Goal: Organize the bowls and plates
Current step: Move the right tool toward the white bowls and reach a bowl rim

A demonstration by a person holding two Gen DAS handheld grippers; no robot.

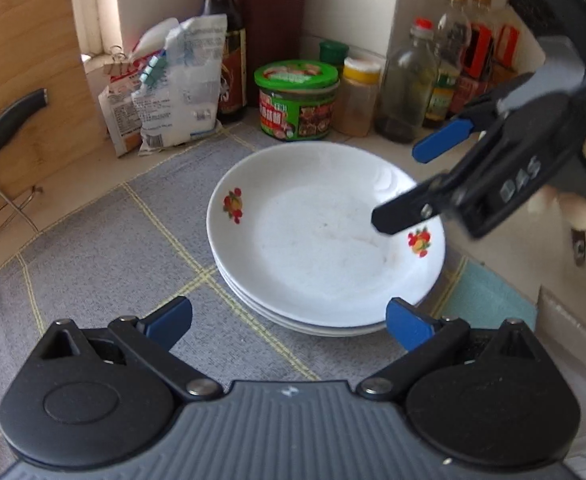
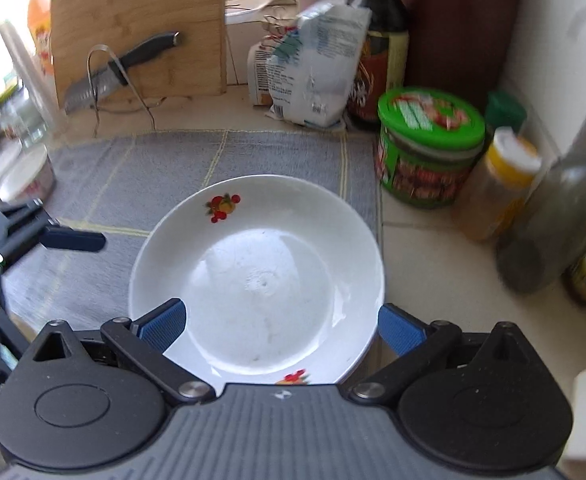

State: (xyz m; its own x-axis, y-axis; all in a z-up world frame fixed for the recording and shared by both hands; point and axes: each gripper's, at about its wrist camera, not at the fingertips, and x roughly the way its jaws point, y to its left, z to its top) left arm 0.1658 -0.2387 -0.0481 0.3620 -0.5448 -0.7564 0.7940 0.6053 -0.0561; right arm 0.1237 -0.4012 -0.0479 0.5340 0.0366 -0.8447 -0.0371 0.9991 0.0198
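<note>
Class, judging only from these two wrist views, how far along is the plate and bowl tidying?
Done: several white plates sit nested in one stack on the grey cloth. In hand: nothing; the left gripper and right gripper are both open, the right one above the stack. Left: possibly the small white dish at the cloth's far edge, too blurred to identify; no bowls are clearly visible.

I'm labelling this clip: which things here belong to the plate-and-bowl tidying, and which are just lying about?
Job: stack of white floral-print plates; left gripper; right gripper.

Lying about: green-lidded jar; yellow-capped spice jar; black-handled knife; bamboo cutting board; white packets.
</note>
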